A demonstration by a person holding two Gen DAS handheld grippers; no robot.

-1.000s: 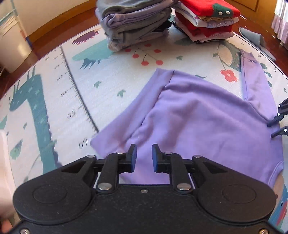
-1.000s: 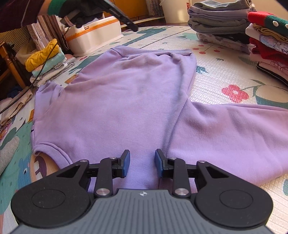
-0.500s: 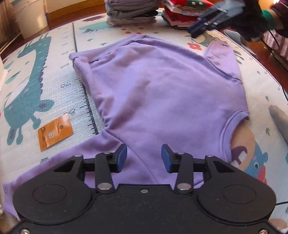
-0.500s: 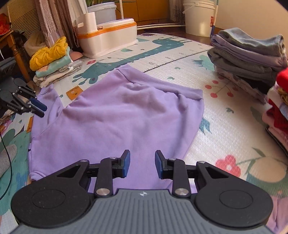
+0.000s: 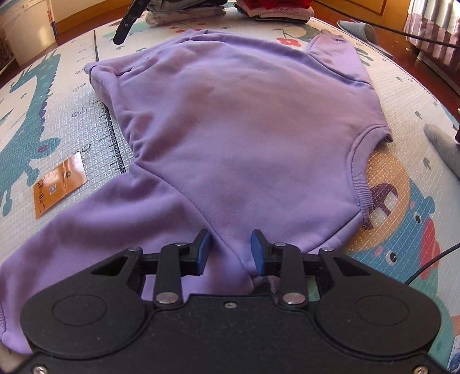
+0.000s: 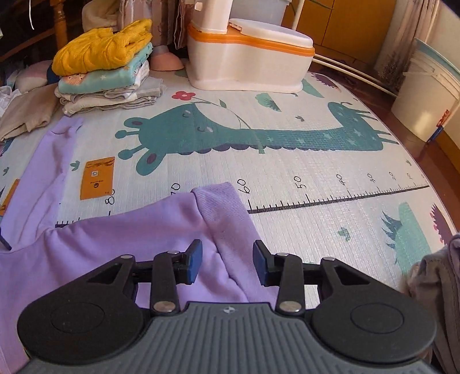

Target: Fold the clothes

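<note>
A lilac sweatshirt (image 5: 235, 120) lies spread flat on the play mat, neckline at the right and hem at the far left. My left gripper (image 5: 230, 253) is open, low over the shoulder seam where the near sleeve (image 5: 86, 230) joins the body. In the right wrist view my right gripper (image 6: 227, 261) is open over the hem corner (image 6: 221, 207) of the same sweatshirt (image 6: 100, 253). The far sleeve (image 6: 49, 161) runs off to the left there. The right gripper's fingers (image 5: 126, 23) show at the top of the left wrist view.
Folded clothes stacks (image 5: 270, 8) stand at the mat's far edge. Another stack with a yellow knit (image 6: 106, 57) and a white-and-orange potty (image 6: 250, 54) sit beyond the hem. Orange packets (image 5: 57, 184) (image 6: 97, 178) lie on the mat. A grey slipper (image 5: 359, 28) and bucket (image 6: 425, 95) border it.
Both grippers have swung around and dropped lower to the sweatshirt: the left to the shoulder seam, the right to the hem corner. Both jaws have opened wider.
</note>
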